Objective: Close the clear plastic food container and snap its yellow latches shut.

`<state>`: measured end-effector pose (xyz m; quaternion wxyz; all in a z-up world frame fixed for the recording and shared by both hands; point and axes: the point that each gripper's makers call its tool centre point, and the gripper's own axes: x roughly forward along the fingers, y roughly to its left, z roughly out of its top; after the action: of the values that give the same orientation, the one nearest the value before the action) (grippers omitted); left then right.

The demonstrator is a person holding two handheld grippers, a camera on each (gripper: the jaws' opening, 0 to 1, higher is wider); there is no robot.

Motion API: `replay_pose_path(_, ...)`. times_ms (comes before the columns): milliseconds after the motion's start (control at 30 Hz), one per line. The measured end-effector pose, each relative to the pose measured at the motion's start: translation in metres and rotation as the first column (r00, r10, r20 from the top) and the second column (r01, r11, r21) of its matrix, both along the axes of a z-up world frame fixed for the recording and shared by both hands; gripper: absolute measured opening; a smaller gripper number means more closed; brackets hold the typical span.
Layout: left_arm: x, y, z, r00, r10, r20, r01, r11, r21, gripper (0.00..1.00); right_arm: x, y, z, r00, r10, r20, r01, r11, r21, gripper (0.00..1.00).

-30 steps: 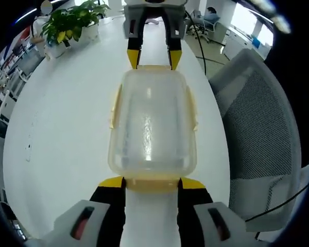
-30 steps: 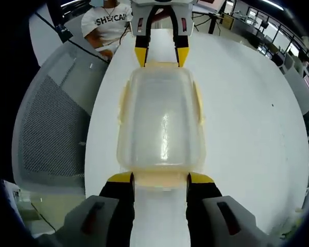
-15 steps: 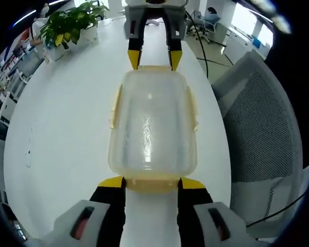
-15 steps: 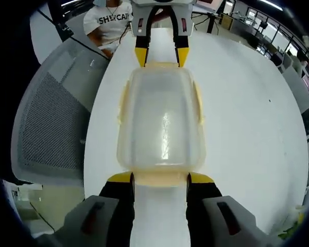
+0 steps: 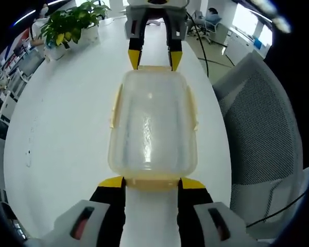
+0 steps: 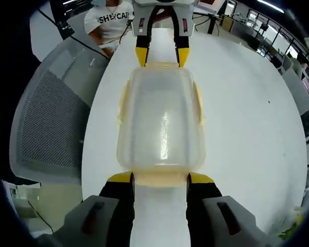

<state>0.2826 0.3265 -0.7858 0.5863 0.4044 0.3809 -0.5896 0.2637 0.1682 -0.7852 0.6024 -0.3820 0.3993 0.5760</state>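
**Container Positioned Between Two Opposed Grippers**

The clear plastic food container (image 5: 152, 126) is lying lid-on upon the white surface (image 5: 62, 123), lengthwise between the two grippers. Yellow latches (image 5: 115, 107) are showing along its long sides, and a yellow latch (image 5: 152, 183) is running across each short end.

In the left gripper view, the left gripper (image 5: 151, 186) is standing with its fingers (image 5: 112, 183) spread apart, the yellow tips sitting at the two corners of the near end latch without clamping it. The right gripper (image 5: 154, 57) is facing it from the far end, its fingers likewise parted at the far latch.

In the right gripper view, the right gripper (image 6: 159, 181) is showing the same spread posture at its end of the container (image 6: 162, 121), with the left gripper (image 6: 161, 55) opposite.

A grey mesh chair (image 5: 260, 128) is standing beside the surface, a potted plant (image 5: 72, 23) is resting near its far edge, and a person in a white printed shirt (image 6: 110, 23) is sitting beyond it.
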Motion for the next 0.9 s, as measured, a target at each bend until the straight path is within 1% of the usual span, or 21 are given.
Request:
replay_pose_path(167, 0.001, -0.002, 0.001, 1.0, 0.014, -0.009, -0.014, 1.0, -0.005, 0.34, 0.003, -0.002, 0.001, 1.0, 0.001, -0.001, -0.001, 1.0, 0.0, 0.35)
replay_pose_path(267, 0.0, -0.004, -0.001, 1.0, 0.01, -0.01, -0.01, 1.0, -0.011, 0.34, 0.001, -0.004, -0.002, 1.0, 0.0, -0.009, 0.0, 1.0, -0.004, 0.35)
replay_pose_path(333, -0.003, -0.005, -0.004, 1.0, 0.006, -0.023, -0.006, 1.0, -0.011, 0.34, -0.003, -0.006, -0.006, 1.0, 0.001, -0.017, -0.001, 1.0, -0.007, 0.35)
replay_pose_path(400, -0.004, -0.007, -0.004, 1.0, 0.002, -0.023, -0.003, 1.0, -0.016, 0.34, -0.003, -0.007, -0.009, 1.0, -0.003, -0.014, 0.003, 1.0, -0.012, 0.35)
replay_pose_path(700, -0.003, -0.006, -0.006, 1.0, 0.004, -0.022, -0.004, 1.0, -0.015, 0.34, -0.002, -0.006, -0.009, 1.0, -0.018, -0.015, 0.019, 0.999, 0.028, 0.36)
replay_pose_path(900, -0.002, -0.006, -0.007, 1.0, 0.005, -0.019, -0.005, 1.0, -0.003, 0.35, -0.003, -0.006, -0.009, 1.0, -0.009, -0.01, 0.009, 0.999, 0.04, 0.37)
